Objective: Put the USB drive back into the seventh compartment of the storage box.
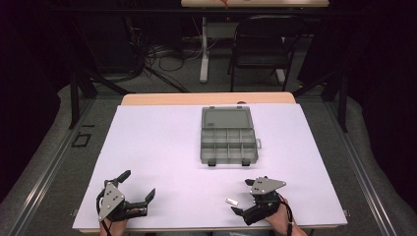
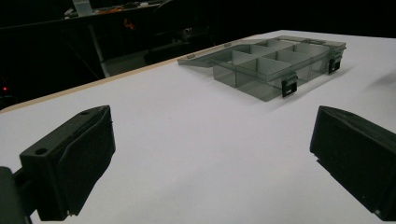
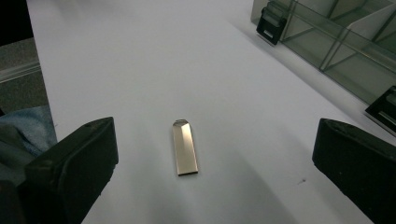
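**Right gripper poised over the stick**

I am holding my right gripper (image 1: 242,196) with its jaws spread wide, and the stick (image 1: 231,201) is lying flat on the sheet (image 1: 162,147) in the gap between them, touched by neither. From the box (image 1: 228,136), the stick is sitting on my side, near the box's front edge and a little toward its right latch.

The right gripper view is giving me what the high view cannot: the stick (image 3: 185,147) is showing as a slim, flat metal bar, silvery and mirror-bright, with one end cut to a blunt point and the other squared off. From above it is only a small pale sliver. That close view is also catching one black latch (image 3: 270,24) and a few clear dividers of the box.

My left gripper (image 1: 139,183) is resting well to the left of the box's front, jaws likewise wide apart and gripping nothing. Its view is showing the box (image 2: 271,65) whole: grey-tinted, lid lying open, compartments bare.
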